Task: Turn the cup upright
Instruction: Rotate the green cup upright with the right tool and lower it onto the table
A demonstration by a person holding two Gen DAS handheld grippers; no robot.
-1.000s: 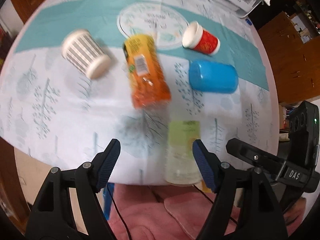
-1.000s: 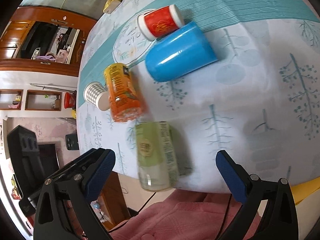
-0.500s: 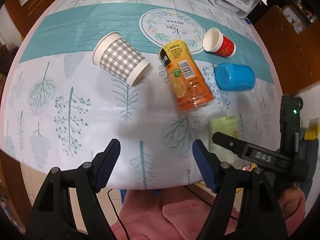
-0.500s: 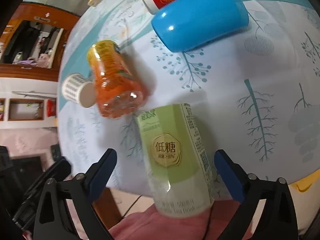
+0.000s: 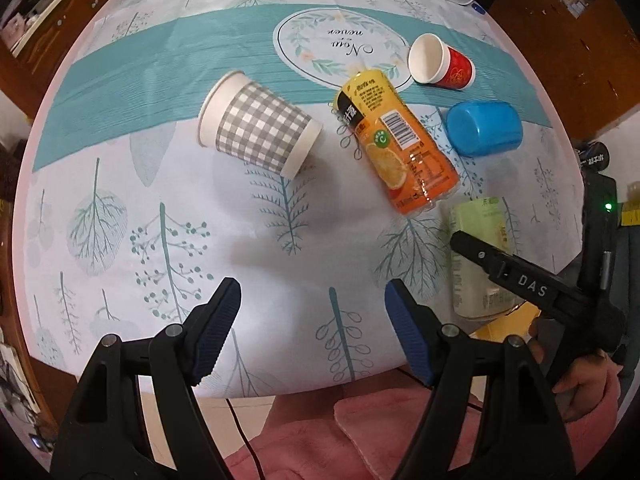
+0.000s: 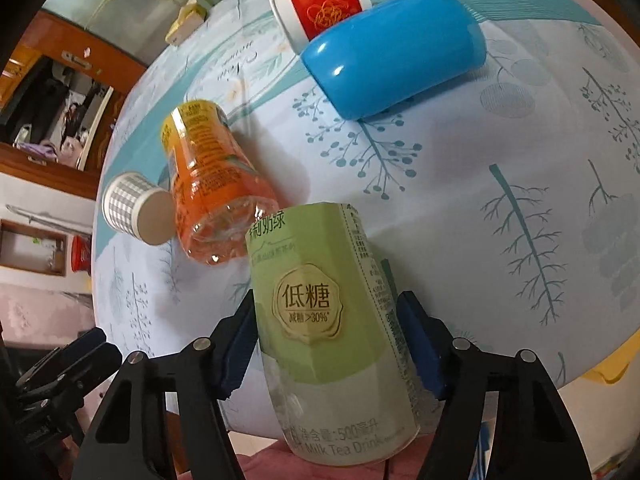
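A: At the near edge of the table [image 5: 120, 60], which cup is the right gripper [image 6: 326, 346] on?

B: The green cup [image 6: 320, 312], a cut-down milk tea bottle lying on its side. The blue pads [image 6: 418, 344] press against both flanks, so the tongs pinch it. Its clear base juts past the table edge (toward the camera).

A: And the left gripper [image 5: 312, 320]?

B: Spread wide, holding nothing, hovering over bare tablecloth near the edge.

A: The others?

B: All on their sides. The orange cup [image 5: 396, 148] lies just beyond the green one [image 5: 480, 256], their ends close; whether they touch I cannot tell. The checked paper cup [image 5: 258, 128] sits left of it, the blue cup [image 5: 484, 128] right, and the red paper cup [image 5: 440, 62] farther back, beside the blue one.
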